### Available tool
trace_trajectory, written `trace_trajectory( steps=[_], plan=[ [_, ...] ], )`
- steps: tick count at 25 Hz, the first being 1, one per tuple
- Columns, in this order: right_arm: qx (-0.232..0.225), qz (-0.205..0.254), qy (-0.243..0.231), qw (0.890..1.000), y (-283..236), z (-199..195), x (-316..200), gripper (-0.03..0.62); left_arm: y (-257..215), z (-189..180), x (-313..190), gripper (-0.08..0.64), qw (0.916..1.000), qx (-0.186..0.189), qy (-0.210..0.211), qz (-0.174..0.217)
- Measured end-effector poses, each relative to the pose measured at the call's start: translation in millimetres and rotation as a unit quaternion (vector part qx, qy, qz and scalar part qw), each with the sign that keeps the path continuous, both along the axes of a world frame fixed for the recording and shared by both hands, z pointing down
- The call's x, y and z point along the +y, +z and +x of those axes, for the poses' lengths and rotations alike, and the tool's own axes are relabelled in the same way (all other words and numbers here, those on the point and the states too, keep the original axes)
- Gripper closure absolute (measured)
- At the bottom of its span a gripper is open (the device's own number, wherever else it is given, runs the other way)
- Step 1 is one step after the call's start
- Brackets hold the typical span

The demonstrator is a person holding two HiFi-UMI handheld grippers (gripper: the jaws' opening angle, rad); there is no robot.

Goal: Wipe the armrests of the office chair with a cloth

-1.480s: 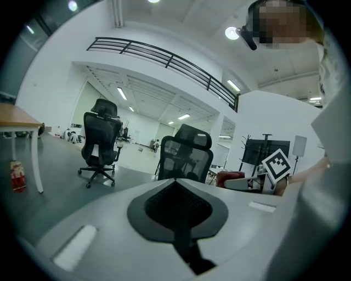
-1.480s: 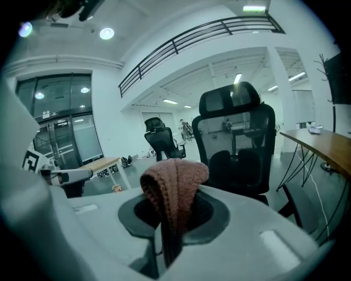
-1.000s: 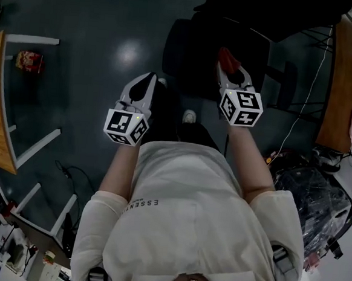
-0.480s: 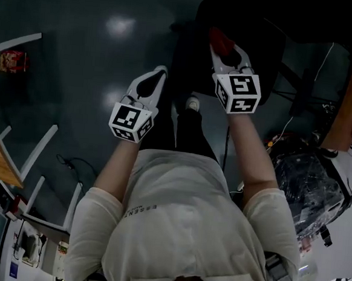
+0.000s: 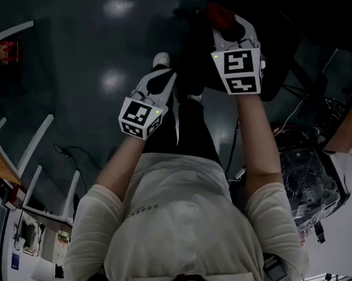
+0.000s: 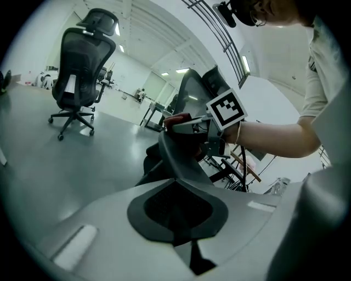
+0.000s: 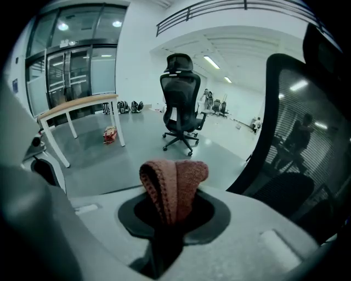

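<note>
In the head view the black office chair [image 5: 263, 34] stands at the top, in front of the person. My right gripper [image 5: 225, 22] reaches over it, shut on a red-brown cloth [image 5: 217, 14]. The right gripper view shows the folded cloth [image 7: 174, 181] sticking up out of the shut jaws, with the chair's mesh back [image 7: 307, 126] close on the right. My left gripper [image 5: 163, 75] is lower and to the left, shut with nothing in it. In the left gripper view a dark curved chair part [image 6: 173, 151] lies just ahead, and beyond it the right gripper's marker cube [image 6: 226, 108] and the cloth [image 6: 176, 118].
A second office chair [image 7: 181, 104] stands on the open grey floor. A wood-topped table [image 7: 77, 104] with white legs stands to the left, a red packet [image 7: 109, 133] on the floor beside it. Cables and wrapped equipment [image 5: 309, 178] lie to the person's right.
Both grippers have moved forward toward the chair. The right one, still holding the cloth, now sits higher in the head view; the left has come closer to the chair.
</note>
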State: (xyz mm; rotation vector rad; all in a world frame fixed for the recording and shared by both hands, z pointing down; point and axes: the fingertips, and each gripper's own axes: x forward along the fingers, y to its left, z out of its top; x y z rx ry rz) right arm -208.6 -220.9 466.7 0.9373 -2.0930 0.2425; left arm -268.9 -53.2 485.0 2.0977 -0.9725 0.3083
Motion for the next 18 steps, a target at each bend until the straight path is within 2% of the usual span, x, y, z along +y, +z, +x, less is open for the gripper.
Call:
trace_trajectory(
  steps=[7, 18],
  plan=[
    [-0.003, -0.042, -0.042, 0.998, 3.9, -20.2, 19.6, 0.537, 5.4, 3.4, 3.8, 0.546, 1.0000, 0.003, 0.001, -0.006],
    [-0.048, -0.083, -0.088, 0.991, -0.2, -43.6, 81.1, 0.537, 10.4, 4.4, 24.8, 0.545, 0.9998, 0.003, -0.019, -0.011]
  ],
)
